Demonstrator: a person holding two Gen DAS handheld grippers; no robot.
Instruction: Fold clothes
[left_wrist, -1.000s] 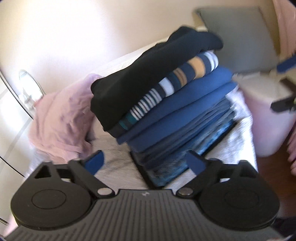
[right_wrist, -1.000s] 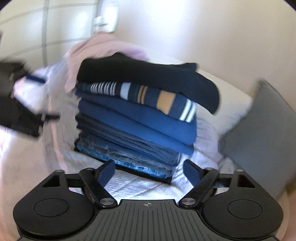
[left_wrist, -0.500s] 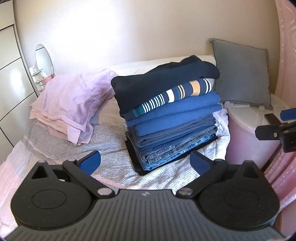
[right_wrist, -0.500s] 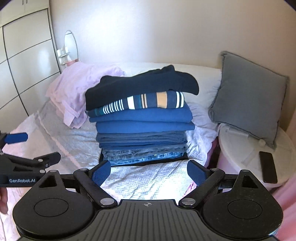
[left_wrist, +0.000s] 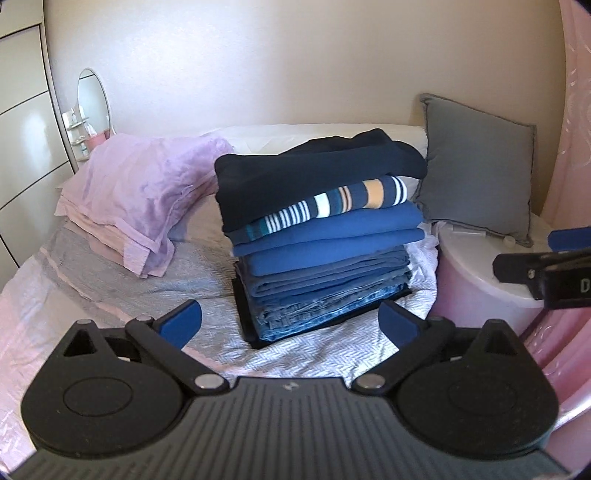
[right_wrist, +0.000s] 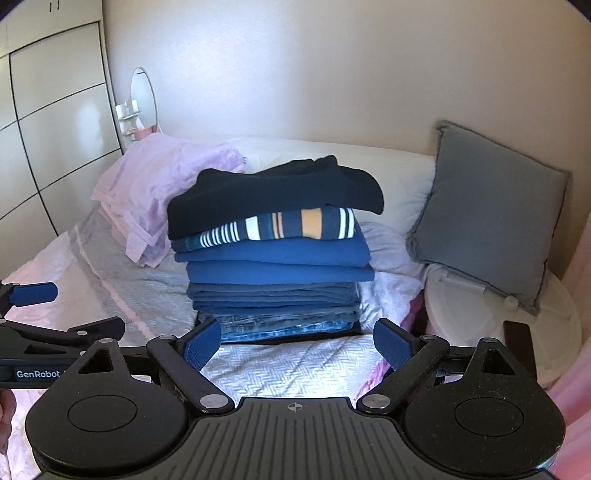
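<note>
Bed (left_wrist: 122, 295): grey and pink woven cover; carries all laundry.
Stack of folded clothes (right_wrist: 273, 258): centred on the bed toward its head end, near the right edge; upright, jeans at the bottom, plain blue items above.
Lilac pile (left_wrist: 144, 195): loose sheets at the bed's left side, just beside the stack.
Grey cushion (right_wrist: 487, 210): leaning on the wall at the bed's right head corner.
Black top garment (left_wrist: 314, 177): uppermost layer; one edge overhangs the stack.
Striped garment (right_wrist: 280, 227): directly under the black layer.
Left gripper (left_wrist: 290, 321): jaws spread wide, empty, held short of the stack.
Right gripper (right_wrist: 297, 341): jaws spread wide, empty, held short of the stack.
</note>
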